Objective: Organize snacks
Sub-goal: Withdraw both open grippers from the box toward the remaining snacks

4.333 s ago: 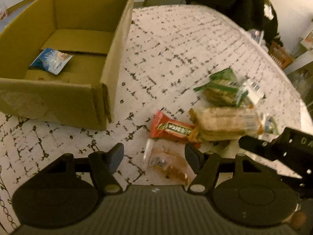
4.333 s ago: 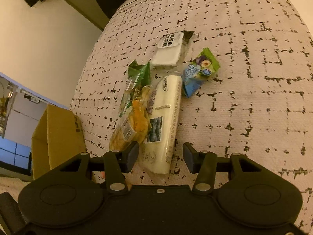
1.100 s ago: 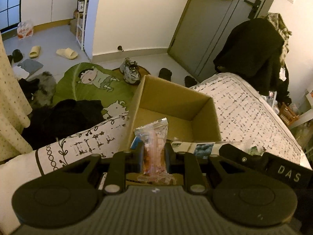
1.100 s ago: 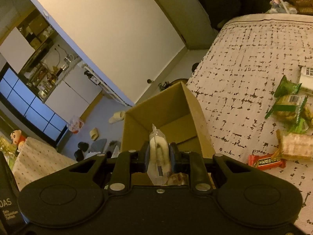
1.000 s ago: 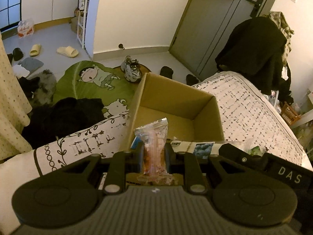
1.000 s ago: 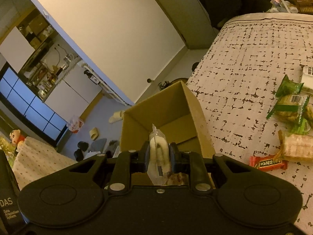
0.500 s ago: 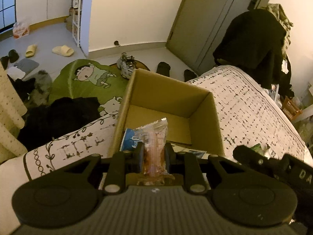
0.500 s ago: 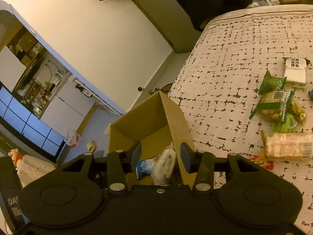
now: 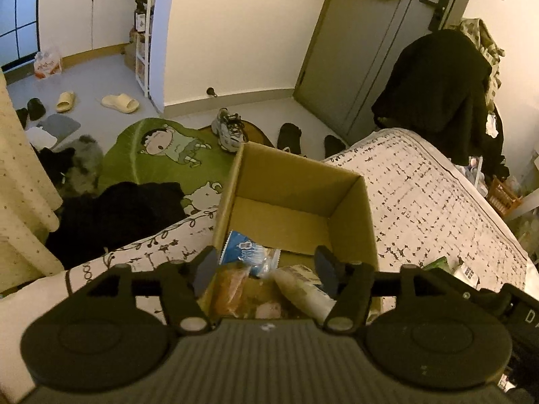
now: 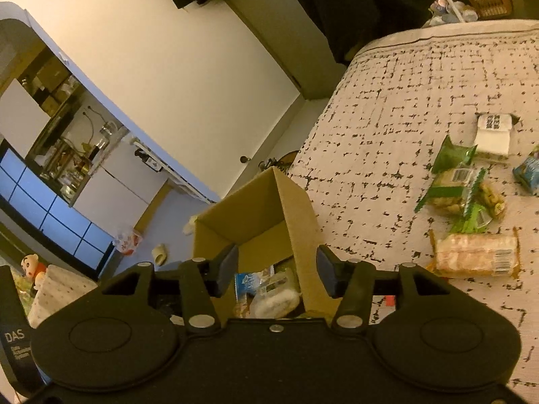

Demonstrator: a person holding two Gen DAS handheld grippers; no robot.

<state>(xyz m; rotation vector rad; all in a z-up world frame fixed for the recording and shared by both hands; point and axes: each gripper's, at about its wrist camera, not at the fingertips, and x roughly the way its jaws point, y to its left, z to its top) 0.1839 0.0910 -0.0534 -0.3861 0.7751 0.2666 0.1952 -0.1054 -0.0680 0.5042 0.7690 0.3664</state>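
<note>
The cardboard box [image 9: 350, 208] stands at the bed's edge, below both grippers. My left gripper [image 9: 265, 266] hangs over its near end with jaws opening and nothing between the pads. Under it in the box lie an orange snack packet [image 9: 229, 289], a long white packet [image 9: 303, 289] and a blue packet [image 9: 246, 250]. My right gripper [image 10: 277, 266] is also above the box [image 10: 296, 215], jaws opening and empty, with the white packet [image 10: 274, 299] and blue packet [image 10: 247, 281] below it.
Loose snacks lie on the patterned bed cover [image 10: 387, 128]: green packets [image 10: 454, 185], a cracker pack [image 10: 475, 259], a white packet [image 10: 493, 134], a red bar [image 10: 389, 299]. Past the box the bed drops to a floor with a green rug [image 9: 151, 155], shoes and dark clothes.
Both grippers have gone from shut to open. The orange packet left the left jaws and the white packet left the right jaws; both now lie in the box.
</note>
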